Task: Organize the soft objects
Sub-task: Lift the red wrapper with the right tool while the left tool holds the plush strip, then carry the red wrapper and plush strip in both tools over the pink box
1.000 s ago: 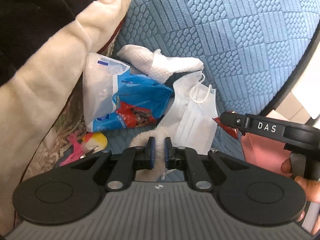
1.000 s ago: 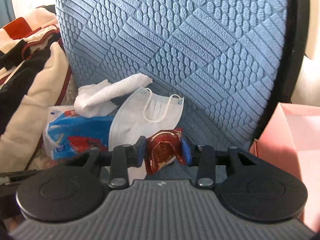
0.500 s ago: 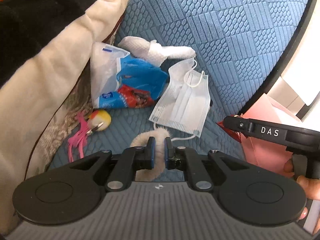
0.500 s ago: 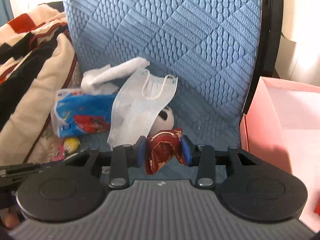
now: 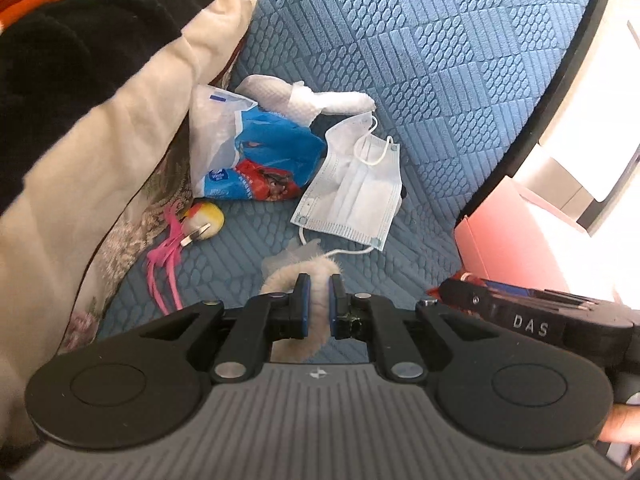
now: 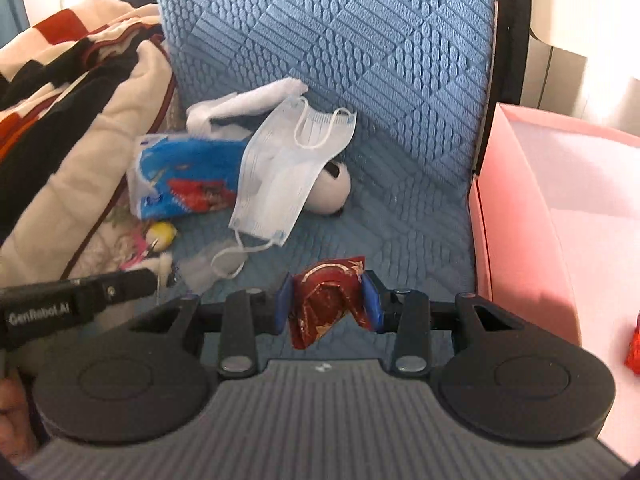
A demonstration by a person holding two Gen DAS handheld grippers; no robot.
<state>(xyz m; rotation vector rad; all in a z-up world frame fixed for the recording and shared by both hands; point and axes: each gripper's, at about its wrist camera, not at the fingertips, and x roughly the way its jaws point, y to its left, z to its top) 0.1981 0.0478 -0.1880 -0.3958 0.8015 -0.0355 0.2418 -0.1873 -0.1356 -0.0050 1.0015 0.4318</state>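
Observation:
My left gripper (image 5: 319,303) is shut on a beige fluffy ring (image 5: 280,276), held above the blue seat. My right gripper (image 6: 327,304) is shut on a crumpled dark red pouch (image 6: 326,300), beside the pink box (image 6: 560,208). On the seat lie a white face mask (image 5: 356,188) (image 6: 280,176), a blue and red plastic pack (image 5: 256,152) (image 6: 176,176), a white rolled cloth (image 5: 308,96) (image 6: 248,100) and a yellow plush clip with pink strands (image 5: 200,220) (image 6: 160,234). A white and black plush toy (image 6: 332,194) peeks from under the mask.
A cream, black and red blanket (image 5: 80,100) (image 6: 68,100) is piled on the left of the blue chair (image 5: 400,40) (image 6: 340,40). A small red item (image 6: 634,348) lies inside the pink box (image 5: 516,240). A hand (image 5: 620,424) holds the right gripper's handle.
Both grippers have drawn back from the pile on the seat, each keeping its hold. The pink box has come further into both views on the right.

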